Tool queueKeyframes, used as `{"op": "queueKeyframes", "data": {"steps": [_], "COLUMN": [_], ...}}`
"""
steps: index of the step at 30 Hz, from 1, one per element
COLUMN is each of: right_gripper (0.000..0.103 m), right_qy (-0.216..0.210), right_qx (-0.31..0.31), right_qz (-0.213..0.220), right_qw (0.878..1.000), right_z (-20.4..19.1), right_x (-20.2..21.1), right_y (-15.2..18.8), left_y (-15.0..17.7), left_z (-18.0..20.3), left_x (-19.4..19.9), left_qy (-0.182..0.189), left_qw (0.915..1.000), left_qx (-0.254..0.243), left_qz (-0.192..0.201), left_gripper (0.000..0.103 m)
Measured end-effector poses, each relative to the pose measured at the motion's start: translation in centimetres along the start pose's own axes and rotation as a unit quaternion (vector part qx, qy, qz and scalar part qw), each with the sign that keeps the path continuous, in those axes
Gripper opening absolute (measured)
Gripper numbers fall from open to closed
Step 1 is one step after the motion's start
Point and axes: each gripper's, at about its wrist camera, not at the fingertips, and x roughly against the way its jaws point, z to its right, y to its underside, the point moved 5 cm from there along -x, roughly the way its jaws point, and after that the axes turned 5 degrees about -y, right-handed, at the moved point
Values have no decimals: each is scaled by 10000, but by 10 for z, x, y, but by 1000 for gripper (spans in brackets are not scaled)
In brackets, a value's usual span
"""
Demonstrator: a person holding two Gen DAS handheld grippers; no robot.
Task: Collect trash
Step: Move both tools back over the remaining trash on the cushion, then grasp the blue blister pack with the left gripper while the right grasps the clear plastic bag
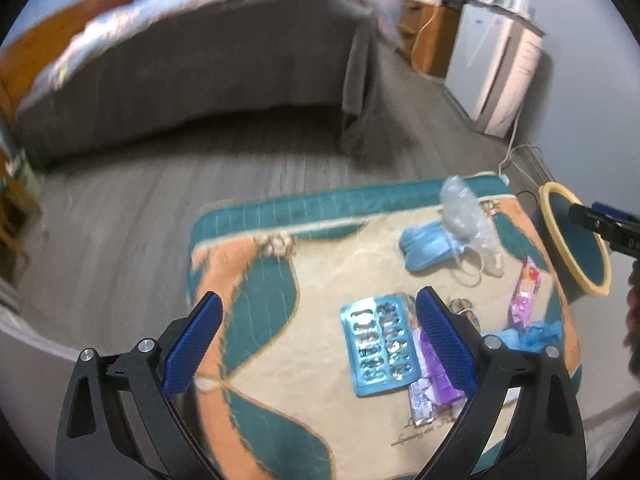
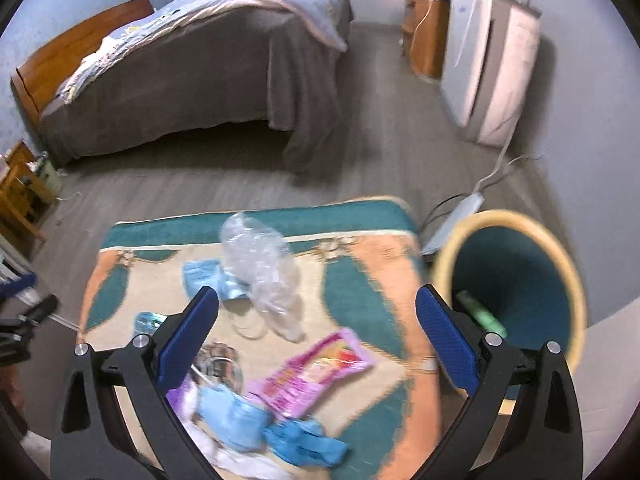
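Both tools gape empty: left tool (image 1: 318, 338) above blister pack (image 1: 378, 346); right tool (image 2: 318, 336) above pink wrapper (image 2: 312, 372).

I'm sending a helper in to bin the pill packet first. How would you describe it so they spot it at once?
Find the patterned teal, orange and cream blanket on the floor in front of the bed. The blister pack lies flat on its cream middle, beside a purple wrapper. It alone is a stiff, shiny blue-silver rectangle with two rows of pill pockets; the masks, bag and wrappers nearby are soft.
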Motion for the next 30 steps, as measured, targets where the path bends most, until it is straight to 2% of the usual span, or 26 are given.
{"op": "queueKeyframes", "data": {"steps": [1,3,9,14,20,24,30], "right_gripper": [97,97,97,97,96,82,70], "right_qy": [-79,37,185,93,97,47,54], "right_qx": [-7,61,297,363,356,447,669], "right_qz": [-68,-168,-432,-580,-751,-911,-1152], "right_qw": [9999,9998,9985,9976,9965,9948,9911], "right_z": [-2,-3,-2,-2,-1,-5,-15], "right_x": [-7,-18,-44,-60,-80,-95,-120], "right_y": [0,-2,-2,-3,-5,-3,4], "left_y": [3,9,31,47,49,54,48], "left_z": [0,2,28,39,51,55,63], "left_x": [-10,-24,-71,-96,-107,-116,-121], "left_qy": [29,30,-190,65,246,258,193], "left_qw": [9999,9994,9963,9915,9887,9863,9857], "left_qx": [81,155,-281,-94,-320,-463,-633], "left_qz": [-150,-321,-793,-1293,-1441,-1565,-1547], "left_gripper": [96,96,96,96,94,91,89]}}
